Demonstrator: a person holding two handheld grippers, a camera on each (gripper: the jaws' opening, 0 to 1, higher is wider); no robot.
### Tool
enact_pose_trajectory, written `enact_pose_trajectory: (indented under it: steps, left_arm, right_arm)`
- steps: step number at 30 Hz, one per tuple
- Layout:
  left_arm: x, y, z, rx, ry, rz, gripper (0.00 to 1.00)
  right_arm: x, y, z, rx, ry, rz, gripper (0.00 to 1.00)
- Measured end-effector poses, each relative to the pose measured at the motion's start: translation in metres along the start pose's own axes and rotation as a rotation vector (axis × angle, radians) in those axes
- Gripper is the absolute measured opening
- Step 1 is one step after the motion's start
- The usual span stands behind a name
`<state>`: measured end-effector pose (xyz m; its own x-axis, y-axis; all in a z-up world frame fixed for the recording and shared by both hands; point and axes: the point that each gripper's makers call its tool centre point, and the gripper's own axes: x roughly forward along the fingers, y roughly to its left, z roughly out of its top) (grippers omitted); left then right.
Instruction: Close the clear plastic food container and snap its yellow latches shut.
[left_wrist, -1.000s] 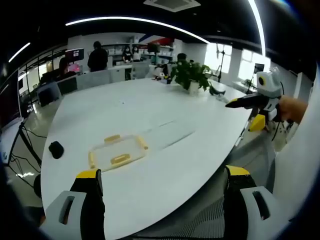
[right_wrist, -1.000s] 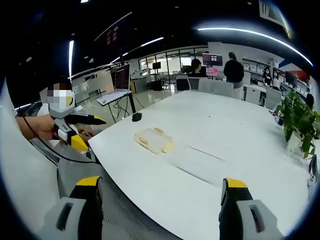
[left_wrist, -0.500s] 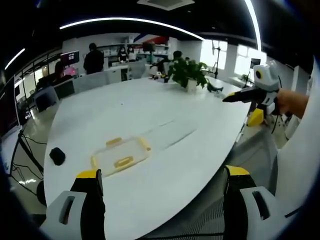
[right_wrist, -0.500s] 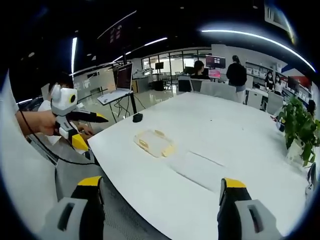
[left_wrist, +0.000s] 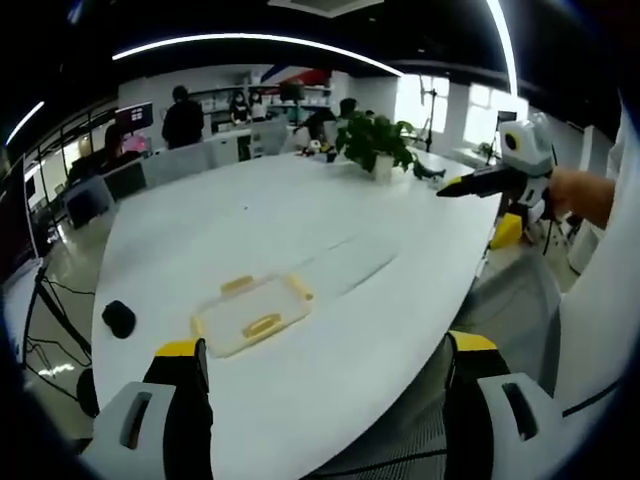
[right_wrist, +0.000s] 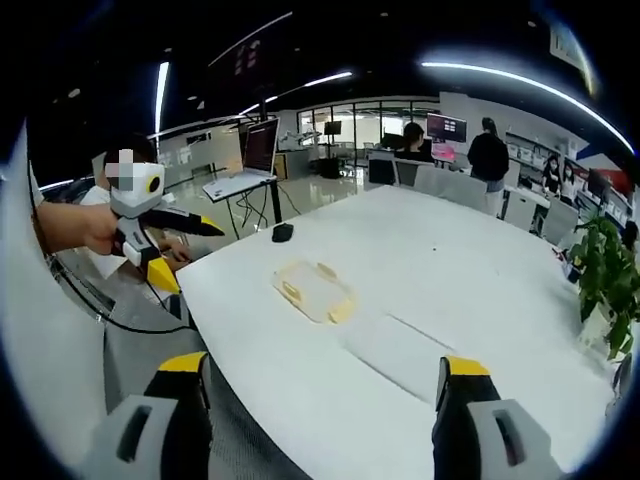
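Observation:
A clear plastic container (left_wrist: 252, 315) with yellow latches lies flat on the white table (left_wrist: 300, 215), ahead of my left gripper (left_wrist: 325, 400). That gripper's jaws stand wide apart with nothing between them, back over the table's edge. A flat clear lid (left_wrist: 345, 262) lies just right of the container. In the right gripper view the container (right_wrist: 313, 292) is ahead and the lid (right_wrist: 400, 355) is closer, right of it. My right gripper (right_wrist: 322, 415) is open and holds nothing. Each hand-held gripper appears in the other's view, the right gripper (left_wrist: 485, 180) and the left gripper (right_wrist: 165, 218), both off the table.
A small black object (left_wrist: 119, 318) rests near the table's left edge. A potted plant (left_wrist: 378, 145) stands at the far side. A laptop (right_wrist: 245, 165) on a stand is beyond the table. People stand and sit at desks in the back.
Both cameras have shifted slightly, so the container sits a little closer and nearer the middle in each view. Both grippers stay open and off the table; nothing on the table has moved.

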<state>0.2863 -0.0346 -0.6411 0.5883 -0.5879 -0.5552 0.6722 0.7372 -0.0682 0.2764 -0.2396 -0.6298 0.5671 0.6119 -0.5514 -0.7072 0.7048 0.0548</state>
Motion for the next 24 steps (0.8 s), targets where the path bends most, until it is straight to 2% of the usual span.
enact_pose_trajectory:
  steps: [12, 17, 24]
  left_arm:
    - [-0.001, 0.029, 0.009, 0.036, 0.0, -0.015, 0.96]
    - [0.005, 0.042, 0.013, 0.064, 0.014, -0.03, 0.96]
    - [0.017, 0.053, 0.016, 0.118, 0.03, -0.068, 0.96]
  right_arm:
    - [0.027, -0.002, 0.021, -0.039, 0.014, 0.021, 0.92]
    - [0.039, -0.002, 0.029, -0.056, 0.016, 0.04, 0.91]
    - [0.057, -0.004, 0.031, -0.107, 0.046, 0.065, 0.9]
